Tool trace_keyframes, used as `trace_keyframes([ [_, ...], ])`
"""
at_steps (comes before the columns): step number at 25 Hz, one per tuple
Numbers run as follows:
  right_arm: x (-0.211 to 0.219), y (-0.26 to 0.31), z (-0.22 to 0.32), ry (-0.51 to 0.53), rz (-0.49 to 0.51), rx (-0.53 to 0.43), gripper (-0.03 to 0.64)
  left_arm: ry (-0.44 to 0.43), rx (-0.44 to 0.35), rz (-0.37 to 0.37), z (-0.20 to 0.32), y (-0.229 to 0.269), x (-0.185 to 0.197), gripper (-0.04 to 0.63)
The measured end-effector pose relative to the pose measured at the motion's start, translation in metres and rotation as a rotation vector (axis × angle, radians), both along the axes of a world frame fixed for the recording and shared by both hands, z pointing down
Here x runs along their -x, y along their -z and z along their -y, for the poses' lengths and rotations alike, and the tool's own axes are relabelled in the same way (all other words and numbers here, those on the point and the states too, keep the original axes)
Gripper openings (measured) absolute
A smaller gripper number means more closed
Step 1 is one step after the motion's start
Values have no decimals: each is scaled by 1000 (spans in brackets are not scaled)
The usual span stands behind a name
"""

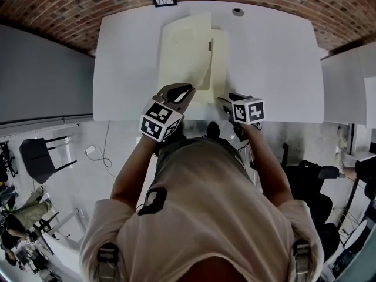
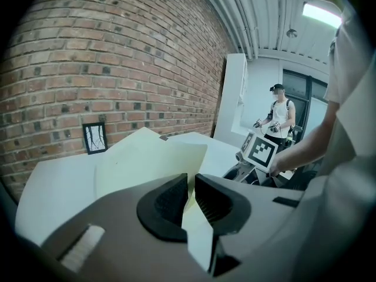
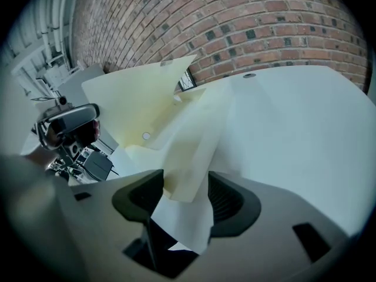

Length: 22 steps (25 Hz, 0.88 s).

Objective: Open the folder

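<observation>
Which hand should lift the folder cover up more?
Left: the left gripper is shut on the raised cover. The right gripper has its jaws apart around a near corner of the folder.

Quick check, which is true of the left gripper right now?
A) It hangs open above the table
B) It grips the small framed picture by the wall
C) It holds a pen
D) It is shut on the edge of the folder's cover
D: in the left gripper view the left gripper has its jaws closed on a thin cream sheet, the edge of the folder's cover, which is raised.
</observation>
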State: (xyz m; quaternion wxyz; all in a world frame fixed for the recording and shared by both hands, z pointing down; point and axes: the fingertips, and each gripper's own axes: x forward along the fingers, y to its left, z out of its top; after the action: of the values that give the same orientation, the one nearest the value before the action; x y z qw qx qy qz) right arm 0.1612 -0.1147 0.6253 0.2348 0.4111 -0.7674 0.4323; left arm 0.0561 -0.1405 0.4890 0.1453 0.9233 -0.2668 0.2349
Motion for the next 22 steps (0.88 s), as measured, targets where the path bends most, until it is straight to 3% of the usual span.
trace_keyframes([
  [11,-5,3,2,0,-52,-51,222,76,-51,-95,14,23,20,31],
  [16,5,3,3,15,-65,-57,222,118,-94,-101,19,31,39,31],
  [22,7,5,4,25,-71,-59,222,186,-84,-163,26,43,64,31],
])
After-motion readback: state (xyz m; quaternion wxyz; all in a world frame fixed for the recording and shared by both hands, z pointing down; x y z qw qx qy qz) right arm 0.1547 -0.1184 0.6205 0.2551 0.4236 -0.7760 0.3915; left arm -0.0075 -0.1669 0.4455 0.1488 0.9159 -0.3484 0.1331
